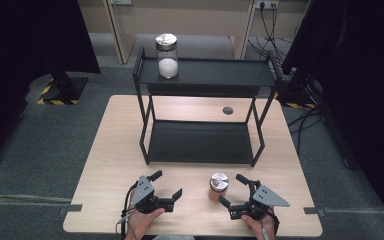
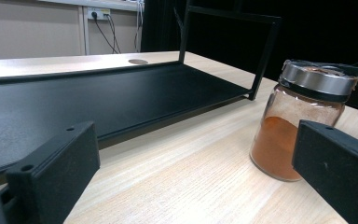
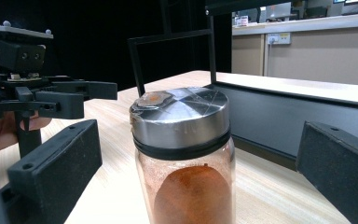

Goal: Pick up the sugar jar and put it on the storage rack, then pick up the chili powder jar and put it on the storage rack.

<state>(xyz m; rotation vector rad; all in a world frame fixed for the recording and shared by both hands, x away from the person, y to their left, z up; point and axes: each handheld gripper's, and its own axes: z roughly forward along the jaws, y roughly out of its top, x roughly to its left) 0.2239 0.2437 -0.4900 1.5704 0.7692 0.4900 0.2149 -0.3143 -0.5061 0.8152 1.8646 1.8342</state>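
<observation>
My right gripper [image 1: 231, 189] is wide open around the spice jar [image 1: 218, 187]; I close squarely below the lid, keeping it upright.

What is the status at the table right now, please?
Left claw open, holding nothing. Right claw open, jaws flanking the spice jar, not touching. Jar upright on table, lid on. Black rack behind; path clear.

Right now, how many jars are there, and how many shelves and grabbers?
Jars: 2, orange-powder jar on the table, white-powder jar on the rack's top shelf
Black racks: 1
Grabbers: 2, left gripper and right gripper, both open
Total: 5
</observation>
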